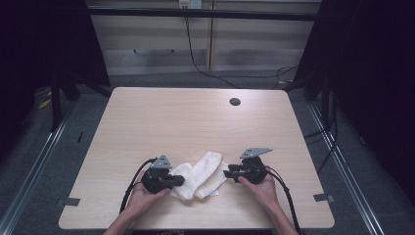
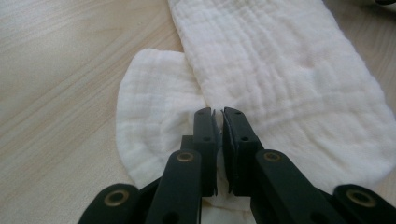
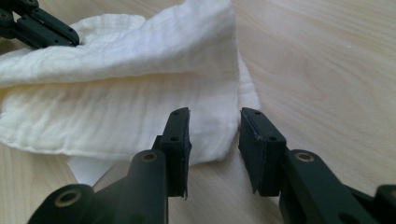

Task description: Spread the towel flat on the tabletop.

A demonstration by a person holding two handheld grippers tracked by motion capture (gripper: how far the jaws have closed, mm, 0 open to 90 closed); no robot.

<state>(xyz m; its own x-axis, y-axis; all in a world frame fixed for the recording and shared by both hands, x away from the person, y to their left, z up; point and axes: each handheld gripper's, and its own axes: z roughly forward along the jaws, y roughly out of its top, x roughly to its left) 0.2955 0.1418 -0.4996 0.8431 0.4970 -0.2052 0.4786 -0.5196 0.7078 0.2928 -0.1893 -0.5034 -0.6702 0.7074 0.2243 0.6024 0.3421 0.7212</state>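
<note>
Left gripper [image 2: 218,114] is clamped on a fold of the white cloth [image 2: 280,70]. Right gripper [image 3: 214,116] sits open at the cloth's edge, and the cloth's underside is hidden.

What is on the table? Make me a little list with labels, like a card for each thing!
table: light wood, with a small dark round hole near the far edge
cloth: white, crinkly, folded over itself in layers, lying near the front edge
left tongs: nearly shut, tips at a fold of the cloth
right tongs: open, tips at the cloth's edge, nothing between them
hands: one holds each tool, left and right
floor: grey, with black cables behind the table
</note>
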